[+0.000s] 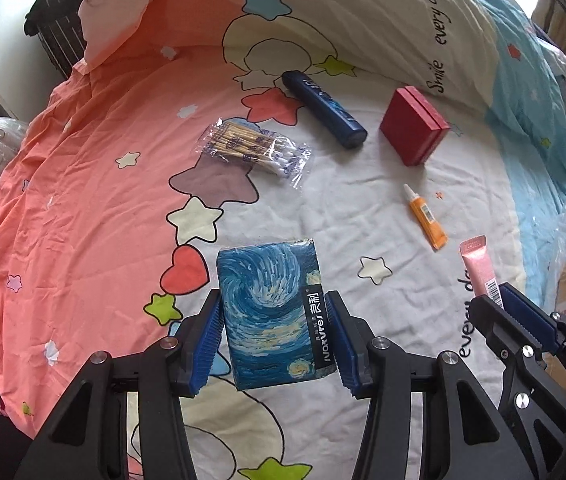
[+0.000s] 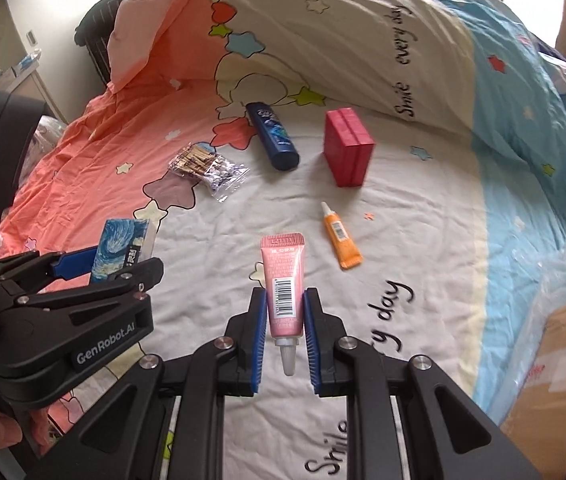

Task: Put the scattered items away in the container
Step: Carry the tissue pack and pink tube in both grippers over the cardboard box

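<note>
My left gripper (image 1: 273, 322) is shut on a blue swirl-painted tissue pack (image 1: 273, 312), lifted above the bedsheet. That pack (image 2: 123, 250) and the left gripper (image 2: 103, 266) also show at the left of the right wrist view. My right gripper (image 2: 285, 320) is shut on a pink tube (image 2: 285, 292) with a barcode, cap toward the camera; the tube (image 1: 479, 266) and right gripper (image 1: 501, 304) show at the right of the left wrist view. On the sheet lie a bag of cotton swabs (image 1: 255, 150), a dark blue bottle (image 1: 323, 110), a red box (image 1: 413, 126) and an orange tube (image 1: 427, 218).
A cardboard box (image 2: 559, 364) under clear plastic stands at the bed's right edge. A folded quilt (image 2: 363, 40) rises along the far side. A pink pillow (image 1: 123, 12) and a dark basket (image 1: 55, 20) sit at the far left.
</note>
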